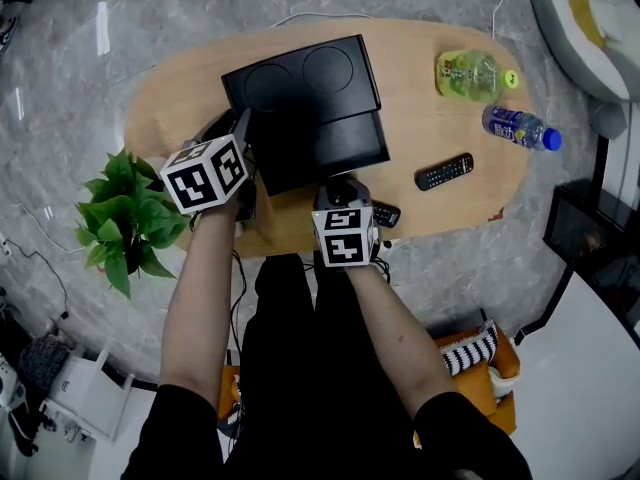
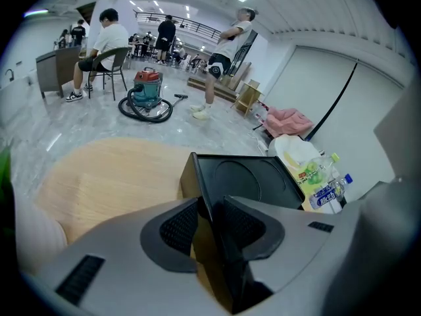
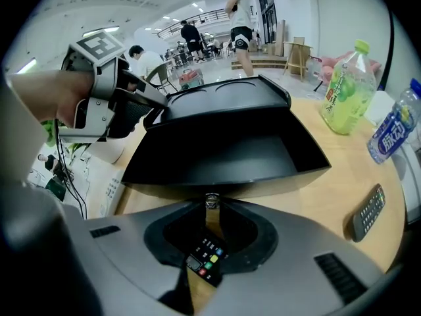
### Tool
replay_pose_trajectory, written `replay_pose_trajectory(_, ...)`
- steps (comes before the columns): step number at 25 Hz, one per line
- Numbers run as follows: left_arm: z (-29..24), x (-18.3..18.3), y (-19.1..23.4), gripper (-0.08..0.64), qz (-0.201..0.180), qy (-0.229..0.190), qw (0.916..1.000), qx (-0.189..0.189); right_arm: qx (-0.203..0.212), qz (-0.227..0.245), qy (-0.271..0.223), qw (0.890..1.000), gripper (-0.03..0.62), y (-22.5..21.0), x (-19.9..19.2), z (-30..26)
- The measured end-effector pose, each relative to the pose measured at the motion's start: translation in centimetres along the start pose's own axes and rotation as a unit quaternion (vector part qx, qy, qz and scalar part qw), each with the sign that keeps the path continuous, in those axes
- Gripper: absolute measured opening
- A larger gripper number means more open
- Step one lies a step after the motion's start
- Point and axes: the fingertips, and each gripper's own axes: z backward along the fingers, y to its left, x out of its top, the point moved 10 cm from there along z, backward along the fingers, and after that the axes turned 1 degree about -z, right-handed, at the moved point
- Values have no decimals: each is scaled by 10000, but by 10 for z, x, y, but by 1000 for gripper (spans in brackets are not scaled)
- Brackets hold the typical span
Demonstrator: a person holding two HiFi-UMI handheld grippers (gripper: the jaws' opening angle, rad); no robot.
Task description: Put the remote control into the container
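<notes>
Oval wooden bench carries a black container, its lid tipped up behind the open tray, as a person works 2 hand-held tools over it. The left tool is clenched on the container's left wall, bracing it. The right tool grips the remote between its pads. It sits low at the bench's near edge, just in front of the container's front lip and not yet over the opening.

The front lip stands between remote and tray. A push straight in at this height would likely knock the remote against that lip, twisting it in the pads or shoving the container back. The grip seems to take only part of the remote's length, so a bump could make it swing or slip. Let go too early, it would land on the bench edge or go over it. A tug from the left tool on the thin wall could tip the container.

A green bottle and a blue bottle stand well apart at the right. A 2nd remote lies near them, an easy one to mistake for the job already done.
</notes>
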Motion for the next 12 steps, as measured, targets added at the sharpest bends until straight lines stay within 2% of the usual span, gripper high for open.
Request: replay_pose_trajectory(12, -1, 1, -2, 127, -30, -91, 10000, -11, 1, -26, 58, 10000, 72, -2, -20, 9)
